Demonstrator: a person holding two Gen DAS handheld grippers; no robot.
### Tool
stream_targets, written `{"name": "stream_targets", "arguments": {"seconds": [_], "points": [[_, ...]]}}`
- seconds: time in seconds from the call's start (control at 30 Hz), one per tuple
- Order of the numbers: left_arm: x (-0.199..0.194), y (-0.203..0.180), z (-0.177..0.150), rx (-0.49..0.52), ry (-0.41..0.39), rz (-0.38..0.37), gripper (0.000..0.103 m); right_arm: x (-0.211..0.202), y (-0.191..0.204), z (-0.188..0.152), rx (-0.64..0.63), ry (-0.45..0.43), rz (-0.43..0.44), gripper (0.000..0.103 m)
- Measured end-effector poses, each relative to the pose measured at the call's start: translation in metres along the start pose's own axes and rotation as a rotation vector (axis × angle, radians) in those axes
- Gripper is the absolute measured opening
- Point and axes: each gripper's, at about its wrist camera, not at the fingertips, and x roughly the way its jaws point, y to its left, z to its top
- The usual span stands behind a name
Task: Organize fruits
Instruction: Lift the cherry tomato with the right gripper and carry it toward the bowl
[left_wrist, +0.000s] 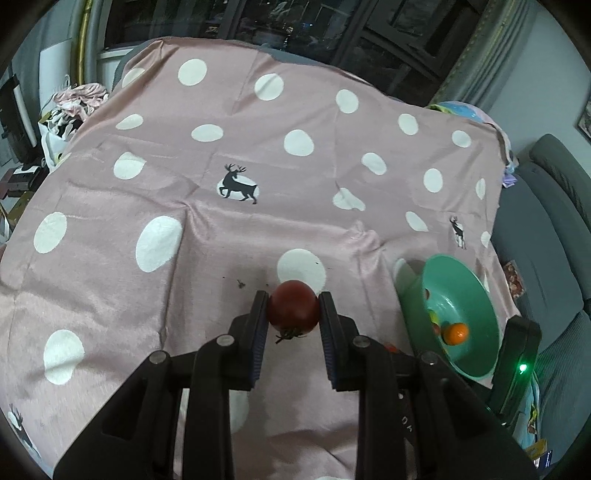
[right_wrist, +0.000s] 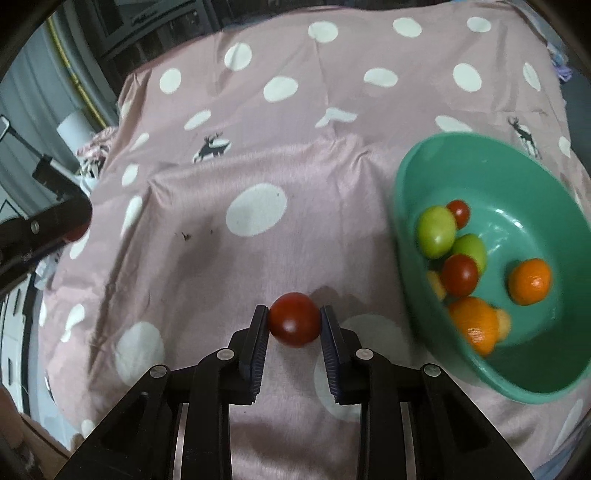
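Note:
My left gripper (left_wrist: 293, 308) is shut on a dark red tomato (left_wrist: 293, 309) with its green stem toward me, above the pink dotted cloth. My right gripper (right_wrist: 294, 319) is shut on another red tomato (right_wrist: 294, 319), just left of a green bowl (right_wrist: 413, 177). The bowl holds green tomatoes (right_wrist: 436, 231), red tomatoes (right_wrist: 460, 275) and oranges (right_wrist: 530, 281). In the left wrist view the bowl (left_wrist: 476, 295) lies to the right, with an orange (left_wrist: 455, 333) inside. The left gripper shows at the left edge of the right wrist view (right_wrist: 44, 225).
The pink cloth with white dots and deer prints (left_wrist: 236, 184) covers the table. A grey sofa (left_wrist: 554, 236) stands to the right, and the right gripper's body with a green light (left_wrist: 521, 365) is beside the bowl. Clutter (left_wrist: 74, 107) lies far left, dark windows behind.

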Motion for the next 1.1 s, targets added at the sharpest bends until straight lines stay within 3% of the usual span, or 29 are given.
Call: {"name": "stream_targets", "arguments": {"seconds": [1.1], "points": [[-0.018,-0.048,-0.005,0.099,-0.046,-0.104,0.027,-0.068,-0.025,0.013,0.091,-0.206,0.016,0.029]]}}
